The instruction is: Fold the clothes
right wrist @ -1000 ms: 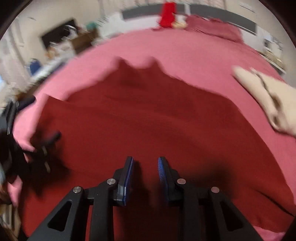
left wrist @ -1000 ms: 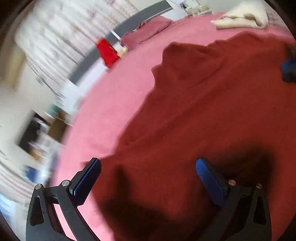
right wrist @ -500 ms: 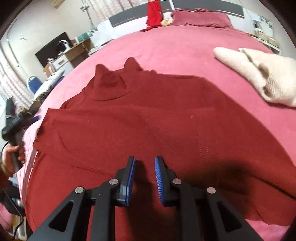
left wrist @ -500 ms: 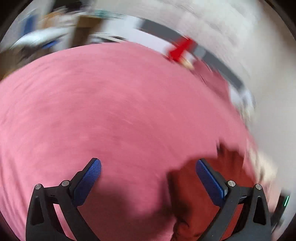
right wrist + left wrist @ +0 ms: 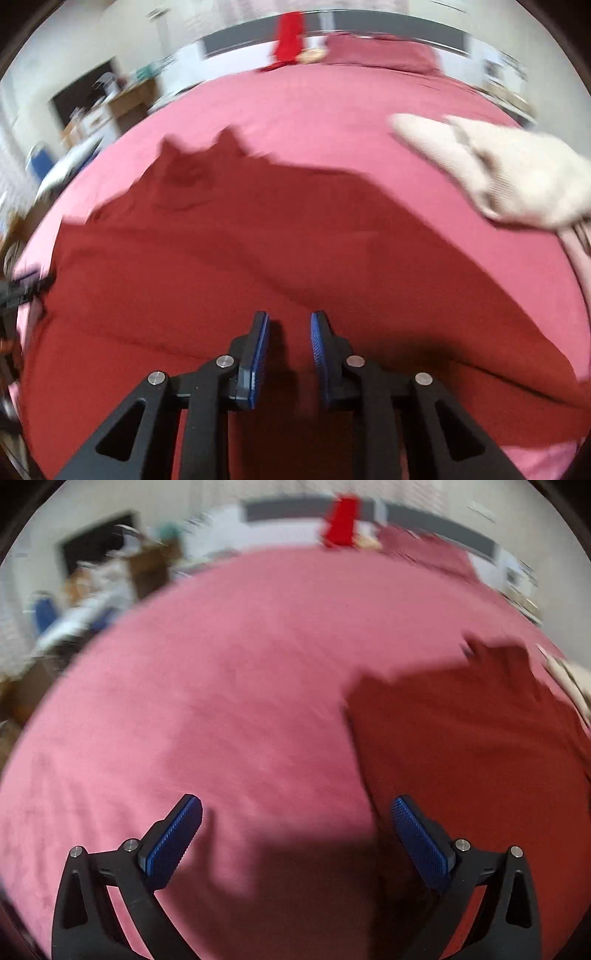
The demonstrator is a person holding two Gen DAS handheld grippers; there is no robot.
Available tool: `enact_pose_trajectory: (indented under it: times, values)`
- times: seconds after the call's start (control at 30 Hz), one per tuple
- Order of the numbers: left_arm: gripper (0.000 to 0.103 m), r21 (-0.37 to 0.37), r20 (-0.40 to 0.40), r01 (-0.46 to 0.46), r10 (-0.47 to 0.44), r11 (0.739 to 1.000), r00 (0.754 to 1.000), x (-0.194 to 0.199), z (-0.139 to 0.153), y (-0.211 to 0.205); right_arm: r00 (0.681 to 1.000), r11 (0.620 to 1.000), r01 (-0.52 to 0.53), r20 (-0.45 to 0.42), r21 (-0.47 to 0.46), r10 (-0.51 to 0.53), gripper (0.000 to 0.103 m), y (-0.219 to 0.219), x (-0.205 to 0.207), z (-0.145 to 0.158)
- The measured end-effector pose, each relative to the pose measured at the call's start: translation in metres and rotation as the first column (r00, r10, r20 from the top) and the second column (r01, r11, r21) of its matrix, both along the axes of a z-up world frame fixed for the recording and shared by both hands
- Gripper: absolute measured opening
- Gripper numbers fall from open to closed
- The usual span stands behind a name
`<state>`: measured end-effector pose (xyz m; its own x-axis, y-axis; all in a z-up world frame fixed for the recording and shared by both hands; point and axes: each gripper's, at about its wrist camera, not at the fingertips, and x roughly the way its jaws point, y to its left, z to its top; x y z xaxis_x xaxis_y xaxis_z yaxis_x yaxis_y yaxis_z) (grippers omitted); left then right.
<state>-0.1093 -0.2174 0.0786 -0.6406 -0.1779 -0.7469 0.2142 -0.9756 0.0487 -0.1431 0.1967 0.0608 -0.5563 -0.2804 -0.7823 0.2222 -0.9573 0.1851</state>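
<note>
Two blurred views differ: only the right wrist shows the whole dark red sweater [image 5: 295, 258] spread on the pink bed [image 5: 314, 122] beside a cream garment [image 5: 517, 177], while the left gripper [image 5: 295, 808] gapes wide over the bedspread at the sweater's edge and the right gripper [image 5: 288, 317], narrowly parted, hovers empty above the sweater.

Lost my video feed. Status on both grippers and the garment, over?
Left gripper wide open, empty, over the pink bedspread. Right gripper narrowly open, empty, above the dark red sweater, which lies spread out. Cream garment lies beside it, clear.
</note>
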Motion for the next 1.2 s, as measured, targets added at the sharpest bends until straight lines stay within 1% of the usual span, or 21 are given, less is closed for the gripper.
enact_pose_trajectory:
  times: [0.03,0.13,0.23,0.3,0.33,0.37,0.4,0.43,0.47,0.53,0.63,0.67,0.77,0.83,0.9,0.93,1.0,1.03,1.07,1.13,1.2]
  values:
    - [0.103,-0.009,-0.054,-0.045,0.044,0.999,0.998,0.006,0.011,0.003,1.0,1.0,-0.023,-0.01,-0.018,0.022,0.027,-0.007,0.0,0.003]
    - [0.103,-0.006,-0.025,0.014,-0.014,1.0,1.0,0.002,0.0,0.025,0.991,0.99,-0.129,-0.034,-0.05,0.128,0.027,-0.036,-0.003,0.009]
    - [0.103,-0.001,0.004,0.073,-0.073,0.997,0.997,-0.002,-0.011,0.046,0.971,0.969,-0.235,-0.061,-0.08,0.23,0.027,-0.066,-0.005,0.015]
    - [0.103,0.004,0.023,0.112,-0.112,0.994,0.993,-0.005,-0.019,0.061,0.958,0.956,-0.285,-0.033,-0.063,0.283,0.025,-0.083,-0.01,0.006]
    - [0.103,0.006,0.032,0.131,-0.131,0.991,0.991,-0.006,-0.022,0.068,0.959,0.958,-0.282,0.007,-0.045,0.283,0.025,-0.086,-0.016,-0.002]
    - [0.103,0.009,0.042,0.15,-0.15,0.989,0.988,-0.007,-0.026,0.076,0.965,0.966,-0.257,0.044,-0.036,0.258,0.025,-0.082,-0.021,-0.008]
    - [0.103,0.015,0.043,0.165,-0.166,0.986,0.985,-0.008,-0.029,0.081,0.977,0.976,-0.2,0.056,-0.086,0.205,0.022,-0.064,-0.027,-0.012]
    - [0.103,0.042,-0.007,0.155,-0.154,0.987,0.988,-0.002,-0.026,0.073,0.987,0.98,-0.134,0.065,-0.148,0.145,0.022,-0.043,-0.032,-0.016]
    - [0.103,0.068,-0.049,0.145,-0.142,0.987,0.989,0.003,-0.025,0.066,0.997,0.978,-0.034,0.068,-0.204,0.049,0.023,-0.012,-0.034,-0.015]
    - [0.103,0.089,-0.038,0.133,-0.13,0.987,0.991,0.002,-0.029,0.059,0.991,0.963,0.123,0.082,-0.241,-0.106,0.024,0.039,-0.03,-0.013]
    - [0.103,0.071,-0.041,0.134,-0.131,0.988,0.99,-0.005,-0.033,0.062,0.969,0.896,0.245,0.071,-0.371,-0.235,0.027,0.124,0.004,0.002]
    - [0.103,0.066,-0.043,0.134,-0.132,0.989,0.99,-0.011,-0.035,0.069,0.961,0.88,0.269,0.054,-0.393,-0.27,0.027,0.153,0.023,0.01]
    - [0.103,0.061,-0.041,0.133,-0.131,0.989,0.991,-0.012,-0.035,0.083,0.925,0.834,0.368,0.074,-0.411,-0.372,0.027,0.227,0.069,0.022]
    - [0.103,0.056,-0.029,0.126,-0.124,0.99,0.992,-0.015,-0.032,0.089,0.853,0.746,0.506,0.124,-0.432,-0.507,0.027,0.289,0.109,0.027]
    - [0.103,0.051,-0.008,0.113,-0.112,0.992,0.994,-0.016,-0.031,0.093,0.76,0.635,0.624,0.166,-0.455,-0.628,0.03,0.35,0.149,0.031]
    - [0.103,0.051,0.005,0.104,-0.104,0.993,0.995,-0.016,-0.031,0.095,0.712,0.576,0.668,0.178,-0.472,-0.679,0.03,0.378,0.169,0.032]
    - [0.103,0.07,0.015,0.081,-0.082,0.994,0.997,-0.011,-0.03,0.1,0.635,0.479,0.709,0.173,-0.517,-0.753,0.03,0.426,0.204,0.037]
    - [0.103,0.079,0.021,0.069,-0.071,0.994,0.997,-0.008,-0.029,0.102,0.613,0.451,0.718,0.175,-0.531,-0.77,0.03,0.442,0.214,0.038]
    - [0.103,0.088,0.025,0.057,-0.059,0.994,0.998,-0.005,-0.029,0.104,0.604,0.433,0.718,0.18,-0.544,-0.776,0.03,0.453,0.219,0.038]
    - [0.103,0.113,0.013,0.027,-0.029,0.993,1.0,0.003,-0.032,0.106,0.591,0.4,0.717,0.193,-0.571,-0.783,0.03,0.477,0.226,0.035]
    - [0.103,0.127,0.003,0.018,-0.018,0.992,1.0,0.01,-0.035,0.107,0.585,0.381,0.727,0.225,-0.571,-0.779,0.03,0.482,0.214,0.029]
